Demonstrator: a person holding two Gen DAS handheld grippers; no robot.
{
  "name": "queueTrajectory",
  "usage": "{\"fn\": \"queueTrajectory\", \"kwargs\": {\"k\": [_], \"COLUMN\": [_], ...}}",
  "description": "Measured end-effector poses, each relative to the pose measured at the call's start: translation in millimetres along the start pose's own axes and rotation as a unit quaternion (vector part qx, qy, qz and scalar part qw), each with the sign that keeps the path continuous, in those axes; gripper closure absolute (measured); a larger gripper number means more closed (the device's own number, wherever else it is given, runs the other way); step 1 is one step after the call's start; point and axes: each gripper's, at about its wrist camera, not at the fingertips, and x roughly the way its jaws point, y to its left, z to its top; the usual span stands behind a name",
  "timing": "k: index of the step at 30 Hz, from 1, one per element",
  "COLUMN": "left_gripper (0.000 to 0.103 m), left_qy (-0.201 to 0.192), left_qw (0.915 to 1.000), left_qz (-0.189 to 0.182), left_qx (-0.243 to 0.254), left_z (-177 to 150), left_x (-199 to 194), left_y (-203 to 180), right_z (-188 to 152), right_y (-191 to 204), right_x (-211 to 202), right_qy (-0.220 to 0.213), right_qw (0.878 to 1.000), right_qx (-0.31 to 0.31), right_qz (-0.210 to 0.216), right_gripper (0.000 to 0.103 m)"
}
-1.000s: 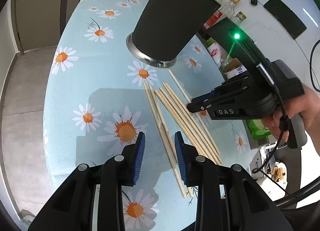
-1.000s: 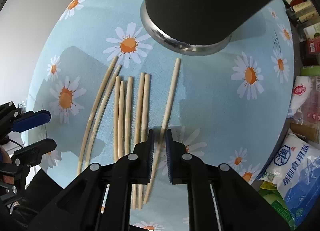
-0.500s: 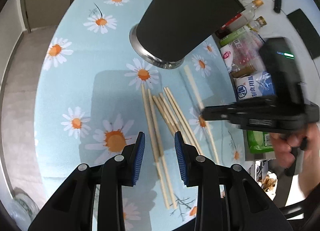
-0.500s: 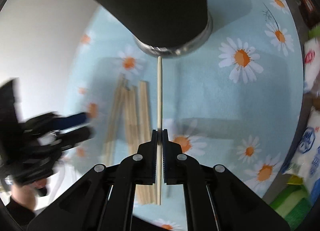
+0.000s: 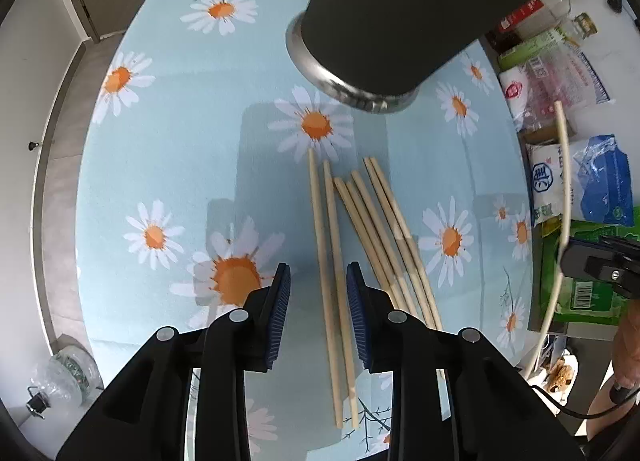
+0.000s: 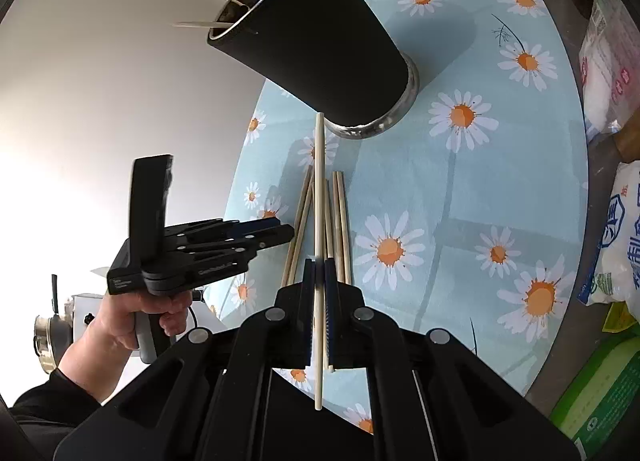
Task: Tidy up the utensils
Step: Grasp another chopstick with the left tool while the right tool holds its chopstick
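Right wrist view: your right gripper (image 6: 319, 281) clamps a single chopstick (image 6: 319, 197), raised off the daisy-print tablecloth (image 6: 460, 189), its far tip near the base of the black cup (image 6: 320, 45). Two sticks already poke from the cup's rim. Left wrist view: your left gripper (image 5: 318, 311) hangs with its blue pads parted above the loose chopsticks (image 5: 360, 237), which lie side by side on the cloth just short of the cup.
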Motion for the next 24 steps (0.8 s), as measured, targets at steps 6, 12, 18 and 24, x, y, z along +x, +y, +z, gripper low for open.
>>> {"fn": "queueTrajectory", "kwargs": {"k": [6,12,18,24], "left_gripper": [0.087,0.09,0.09,0.09], "left_qy": [-0.004,-0.006,-0.004,0.022], "left_qw": [0.999,0.9983,0.9975,0.9961], "left_qz": [0.042,0.055,0.069,0.081], "left_qx": [0.016,0.019,0.016,0.028], "left_z": [-5,-3,-6,-1], "left_x": [7,9,10,13], "left_y": [-14,-17,-22,-28], "right_z": [-3,2,4,3], "right_y": [-12,-18,-20,-20], "right_x": [-5,-11,-8,-2], "right_qy": [-0.001,0.003,0.002,0.005], "right_qw": [1.0,1.0,1.0,1.0], "right_qx": [0.004,0.009,0.008,0.012], "right_qz": [0.015,0.024,0.026,0.028], "right_gripper": [0.097,0.097,0.097,0.097]}}
